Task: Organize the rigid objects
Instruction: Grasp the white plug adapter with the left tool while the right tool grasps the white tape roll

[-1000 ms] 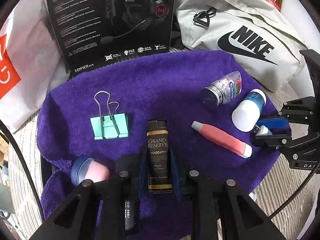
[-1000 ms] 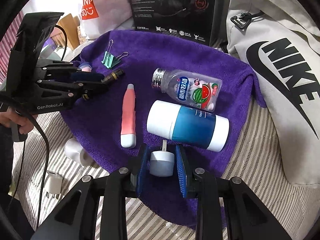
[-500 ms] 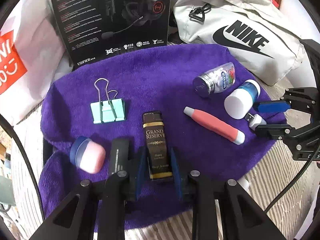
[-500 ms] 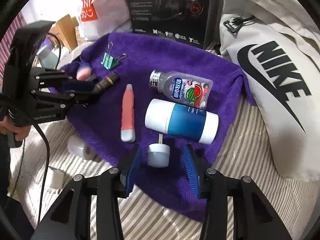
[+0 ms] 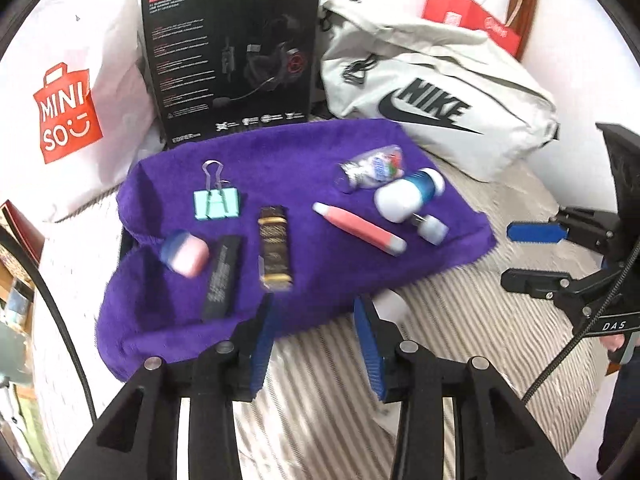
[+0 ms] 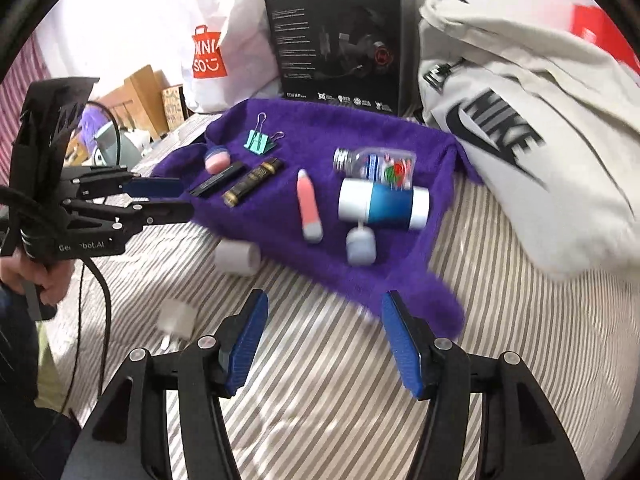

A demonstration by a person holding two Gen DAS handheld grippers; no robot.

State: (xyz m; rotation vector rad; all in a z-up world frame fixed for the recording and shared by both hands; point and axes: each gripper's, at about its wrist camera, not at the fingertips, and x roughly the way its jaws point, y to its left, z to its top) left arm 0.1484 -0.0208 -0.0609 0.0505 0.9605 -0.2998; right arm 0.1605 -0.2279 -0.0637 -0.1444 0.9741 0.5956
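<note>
A purple towel (image 5: 280, 168) lies spread on a bed with a striped cover (image 5: 460, 312), and everything else sits relative to it. The left gripper (image 5: 316, 344) hovers over the towel's near edge with its blue-padded fingers (image 5: 262, 344) spread apart and nothing between them. The right gripper (image 6: 324, 340) hangs above the striped cover just off the towel's near corner, its fingers (image 6: 246, 344) also wide apart and empty.

On the towel, from its left side to its right, lie a pink and blue round case (image 5: 184, 252), a flat black bar (image 5: 222, 276), a black and gold lighter (image 5: 274, 248), a pink tube (image 5: 360, 228), and a small white-capped piece (image 5: 432, 228). Toward the towel's far side sit a mint binder clip (image 5: 216, 202) and a clear candy bottle (image 5: 370, 168). A white and blue cylinder (image 5: 408, 194) lies on its side, touching the bottle and just beside the small capped piece.

Off the towel's near edge, a white roll (image 6: 238, 256) and a white plug (image 6: 176, 318) rest on the cover. Behind the towel stand a black headset box (image 5: 236, 60), a white shopping bag (image 5: 68, 112), and a grey sports bag (image 5: 436, 96).
</note>
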